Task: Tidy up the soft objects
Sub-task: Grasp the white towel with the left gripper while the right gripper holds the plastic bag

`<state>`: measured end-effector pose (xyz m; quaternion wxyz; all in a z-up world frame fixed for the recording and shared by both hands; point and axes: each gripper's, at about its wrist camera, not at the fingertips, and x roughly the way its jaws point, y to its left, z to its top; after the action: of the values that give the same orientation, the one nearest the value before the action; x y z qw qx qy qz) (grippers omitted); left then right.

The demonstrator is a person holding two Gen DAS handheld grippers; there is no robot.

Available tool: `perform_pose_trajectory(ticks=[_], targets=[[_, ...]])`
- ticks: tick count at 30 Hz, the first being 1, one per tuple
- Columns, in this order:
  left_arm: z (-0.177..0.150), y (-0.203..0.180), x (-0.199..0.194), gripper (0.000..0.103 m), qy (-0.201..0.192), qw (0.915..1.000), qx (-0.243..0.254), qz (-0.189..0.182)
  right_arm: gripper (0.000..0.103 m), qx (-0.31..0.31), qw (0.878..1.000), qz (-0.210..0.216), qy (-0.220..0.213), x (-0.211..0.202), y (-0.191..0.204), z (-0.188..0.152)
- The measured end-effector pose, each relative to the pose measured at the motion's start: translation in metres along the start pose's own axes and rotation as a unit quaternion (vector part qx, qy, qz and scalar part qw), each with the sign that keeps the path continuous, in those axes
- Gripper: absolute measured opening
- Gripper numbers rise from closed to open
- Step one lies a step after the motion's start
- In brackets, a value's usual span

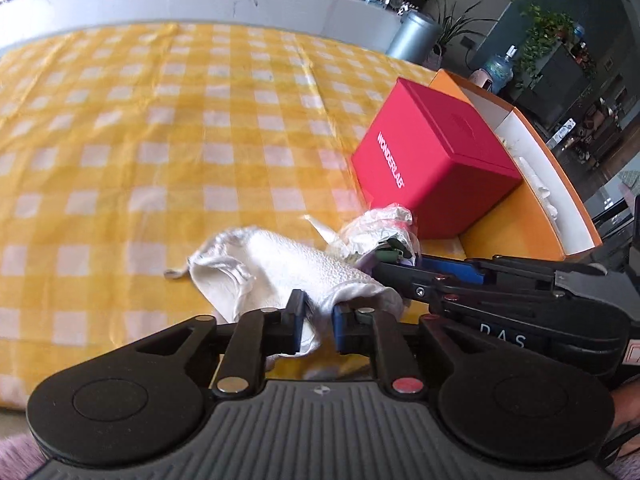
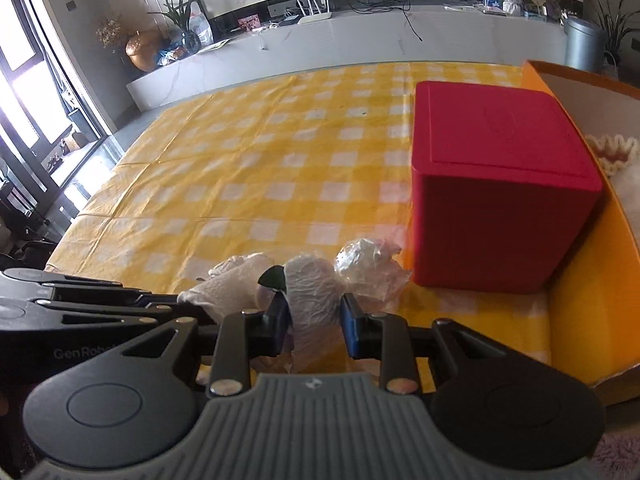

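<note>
A white towel (image 1: 264,268) lies crumpled on the yellow checked tablecloth (image 1: 160,120). My left gripper (image 1: 318,320) is shut on its near end. A crinkled clear plastic bag (image 2: 316,296) with soft items inside lies next to the towel (image 2: 228,284). My right gripper (image 2: 316,324) is shut on the bag. In the left wrist view the bag (image 1: 376,228) lies beyond the towel and my right gripper (image 1: 384,270) reaches in from the right. A red WONDERLAB box (image 1: 432,152) stands just behind the bag.
An orange tray (image 1: 520,216) with a white inner wall holds the red box (image 2: 496,184) at the right. A knitted cream cloth (image 2: 612,152) lies in the tray (image 2: 592,300). A grey bin (image 1: 416,36) and plants stand beyond the table.
</note>
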<state>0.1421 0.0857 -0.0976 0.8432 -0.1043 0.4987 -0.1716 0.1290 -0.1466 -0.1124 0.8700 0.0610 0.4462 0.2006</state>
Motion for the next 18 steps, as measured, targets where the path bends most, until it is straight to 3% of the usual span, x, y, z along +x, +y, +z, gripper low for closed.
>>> perform_pose_trajectory(ticks=[2, 10, 14, 18], targets=[[-0.003, 0.002, 0.001, 0.041, 0.005, 0.9997, -0.022, -0.009, 0.027, 0.007, 1.0, 0.008, 0.004, 0.001, -0.005, -0.002], [-0.015, 0.0, -0.022, 0.075, -0.005, 0.9971, -0.07, -0.028, 0.027, 0.013, 1.0, 0.018, 0.009, -0.001, -0.01, -0.007], [-0.015, -0.001, -0.027, 0.079, -0.016, 0.9918, -0.12, -0.042, 0.027, 0.019, 1.0, 0.02, 0.015, -0.004, -0.015, -0.014], [-0.013, 0.0, -0.019, 0.078, -0.006, 0.9888, -0.148, 0.011, 0.027, 0.019, 0.999, 0.025, 0.021, -0.006, -0.015, -0.021]])
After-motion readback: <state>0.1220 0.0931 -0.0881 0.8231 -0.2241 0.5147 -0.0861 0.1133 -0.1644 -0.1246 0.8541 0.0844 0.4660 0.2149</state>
